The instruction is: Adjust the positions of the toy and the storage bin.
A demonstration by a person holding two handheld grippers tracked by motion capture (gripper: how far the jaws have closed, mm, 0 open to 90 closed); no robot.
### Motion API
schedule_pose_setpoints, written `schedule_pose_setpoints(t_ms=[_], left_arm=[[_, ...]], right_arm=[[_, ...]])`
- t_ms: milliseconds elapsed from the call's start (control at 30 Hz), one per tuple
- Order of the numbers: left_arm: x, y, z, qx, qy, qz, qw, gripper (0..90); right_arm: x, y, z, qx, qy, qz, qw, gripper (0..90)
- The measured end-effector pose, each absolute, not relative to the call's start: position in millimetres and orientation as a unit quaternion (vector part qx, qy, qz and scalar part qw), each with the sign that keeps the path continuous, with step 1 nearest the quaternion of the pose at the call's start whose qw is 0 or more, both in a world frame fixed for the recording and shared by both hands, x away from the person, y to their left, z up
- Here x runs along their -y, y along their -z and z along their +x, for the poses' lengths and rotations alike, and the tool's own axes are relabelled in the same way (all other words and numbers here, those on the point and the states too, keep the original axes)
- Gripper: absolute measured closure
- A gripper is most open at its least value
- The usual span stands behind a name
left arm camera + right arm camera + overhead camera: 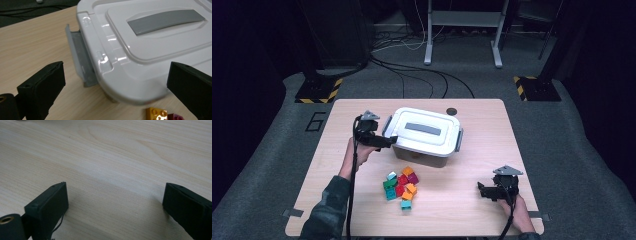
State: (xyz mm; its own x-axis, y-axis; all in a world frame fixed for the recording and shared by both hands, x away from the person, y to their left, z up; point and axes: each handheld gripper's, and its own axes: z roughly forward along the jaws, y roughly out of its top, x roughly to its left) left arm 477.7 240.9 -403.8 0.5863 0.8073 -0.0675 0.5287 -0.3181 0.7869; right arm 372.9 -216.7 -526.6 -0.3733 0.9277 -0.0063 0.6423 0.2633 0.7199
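A white lidded plastic box (pixel 426 135) with a grey handle strip and grey side latches stands at the table's middle back. My left gripper (pixel 388 141) hovers open at its left end; in the left gripper view the box corner (pixel 130 62) and its grey latch (pixel 82 60) lie between the wide-apart jaws, untouched. A heap of several coloured bricks (pixel 401 189) lies in front of the box; an orange brick (pixel 156 113) peeks in below the lid. My right gripper (pixel 482 190) rests open near the front right, over bare wood (pixel 112 170).
A small dark round object (pixel 452 111) sits behind the box near the table's (pixel 337 160) far edge. Cables, stand legs and striped floor plates lie on the carpet beyond the table. Bare wood spreads left of the box and between the bricks and my right gripper.
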Motion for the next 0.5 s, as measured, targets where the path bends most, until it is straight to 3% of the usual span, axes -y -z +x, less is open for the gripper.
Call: schedule_pose_setpoints(t_ms=[200, 500], left_arm=[[-268.0, 407.2, 453.8, -0.436, -0.185, 0.78, 0.409, 0.0], [-297.0, 452.9, 421.4, -0.467, -0.193, 0.777, 0.375, 0.0]], right_arm=[[222.4, 523.9, 369.9, -0.769, -0.323, 0.505, 0.224, 12.3], [224.1, 512.4, 365.3, -0.759, -0.367, 0.496, 0.205, 8.9]])
